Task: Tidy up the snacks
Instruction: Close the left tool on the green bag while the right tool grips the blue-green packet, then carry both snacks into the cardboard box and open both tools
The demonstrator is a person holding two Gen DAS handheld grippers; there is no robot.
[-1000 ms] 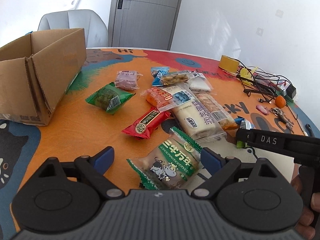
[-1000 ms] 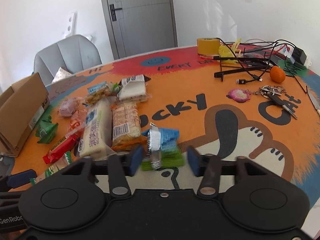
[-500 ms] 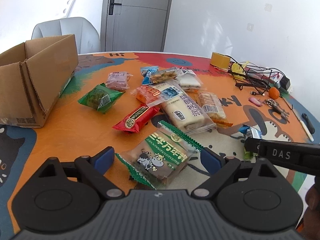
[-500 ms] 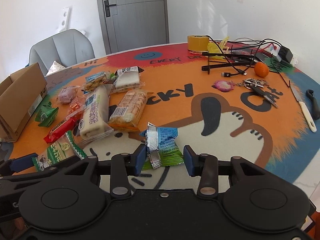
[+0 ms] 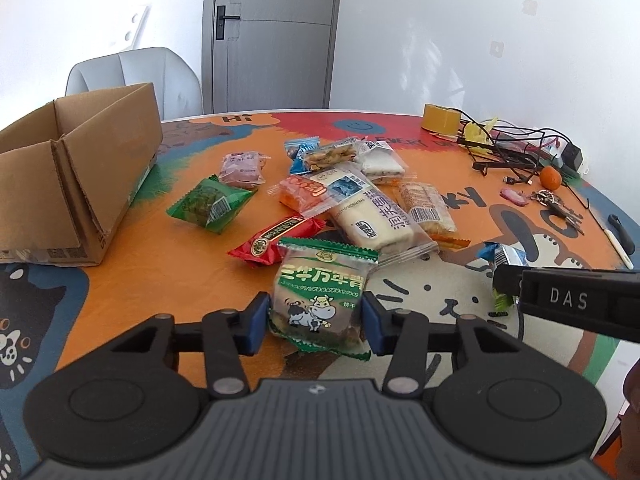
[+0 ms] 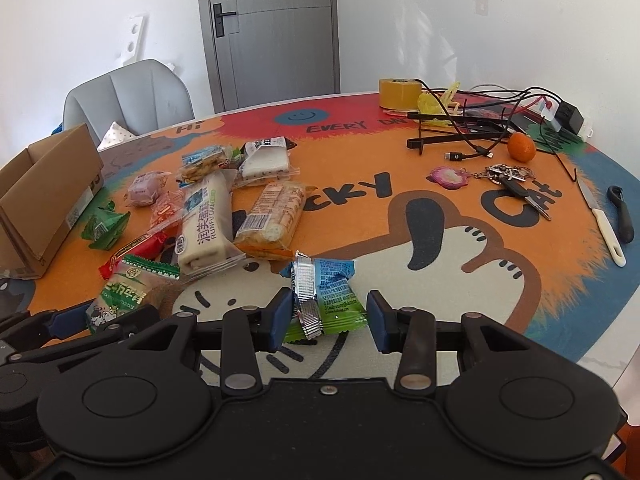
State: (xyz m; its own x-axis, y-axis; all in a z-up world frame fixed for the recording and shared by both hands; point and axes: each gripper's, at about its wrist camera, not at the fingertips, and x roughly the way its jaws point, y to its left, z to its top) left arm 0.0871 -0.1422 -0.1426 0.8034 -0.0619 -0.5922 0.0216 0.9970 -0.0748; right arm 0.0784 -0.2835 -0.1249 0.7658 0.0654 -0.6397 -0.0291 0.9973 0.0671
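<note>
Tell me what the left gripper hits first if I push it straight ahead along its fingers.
Likely the red snack packet, right beyond the cow-print biscuit packet the left gripper has just been closing on; depth is uncertain.

Table mat (image 6: 460,280) was loud: orange with a cream cartoon cat, black lettering, a red band at 12 o'clock and blue edge at 3. The biscuit pack (image 5: 320,296) was green and clear with a black-and-white cow. At 11 of it sat a red and gold bar (image 5: 276,240). The blue-and-green sachet (image 6: 332,292) had a silver seam. Cardboard box (image 5: 76,184) was plain brown, tangerine (image 6: 521,146) bright orange.
</note>
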